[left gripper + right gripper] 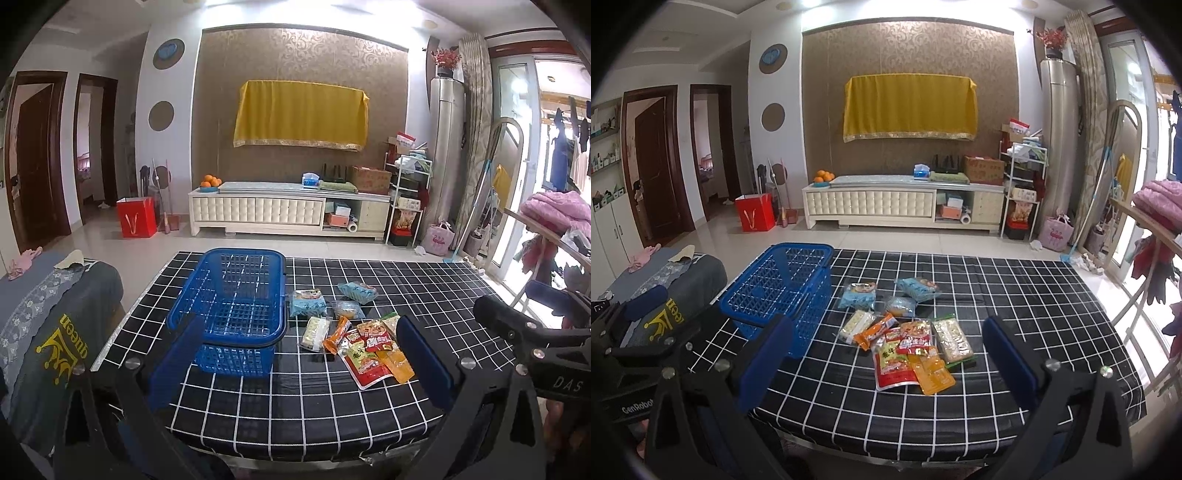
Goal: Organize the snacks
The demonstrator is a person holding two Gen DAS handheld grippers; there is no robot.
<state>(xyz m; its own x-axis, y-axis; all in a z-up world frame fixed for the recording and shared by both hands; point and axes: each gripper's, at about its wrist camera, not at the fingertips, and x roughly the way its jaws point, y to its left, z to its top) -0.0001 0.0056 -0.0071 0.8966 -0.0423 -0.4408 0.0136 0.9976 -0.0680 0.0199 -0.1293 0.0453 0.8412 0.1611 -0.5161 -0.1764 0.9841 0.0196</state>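
- We are holding the left claw [301, 354] above the near edge of the worktop [332, 406], its blue-padded fingers [173, 354] standing wide apart with nothing between them.
- We are keeping the right claw [886, 354] likewise spread wide and empty, hovering over the near side of the same black, white-gridded worktop.
- The blue plastic basket [236, 306] is sitting on the left part of the worktop, empty, with its handle folded down over the near rim.
- The snacks are lying loose on the worktop just to the right of the basket, none of them inside it.
- At the far side of the group, two pale blue packets are lying: one [857, 295] close to the basket, the other [918, 288] further right.
- A small clear pouch with something orange inside [900, 305] is resting between and just in front of those two.
- Nearer to us, a clear pack of pale pieces [856, 325] and an orange sachet [877, 331] are lying side by side.
- A red pouch with a green label [892, 363] is overlapping smaller red packets [912, 338] and an orange-yellow pouch [934, 374].
- A clear pack with green ends [952, 339] is lying at the right edge of the pile.
- Beyond the worktop, a white TV cabinet [886, 206] is standing against the wall.
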